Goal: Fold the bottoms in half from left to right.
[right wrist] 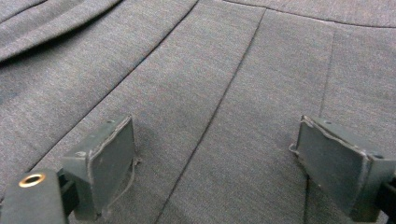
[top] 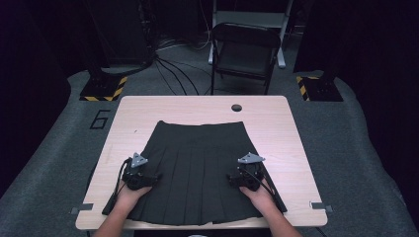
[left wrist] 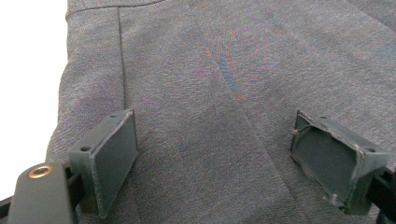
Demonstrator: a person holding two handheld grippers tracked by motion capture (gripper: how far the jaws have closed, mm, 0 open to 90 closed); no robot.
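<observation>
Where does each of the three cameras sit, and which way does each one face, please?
High view: above the person's side, looking forward and down on the table and dark pleated skirt; forearms, left tool and right tool show.
Left gripper view: rides the left tool, looking along its open jaws at the skirt near its edge.
Right gripper view: rides the right tool, jaws open over the skirt.
All three views share the skirt's pleats.

A dark pleated skirt [top: 200, 170] lies flat on the surface [top: 291, 143]; the left tool [top: 138, 175] and right tool [top: 245, 175] rest on its sides.
</observation>
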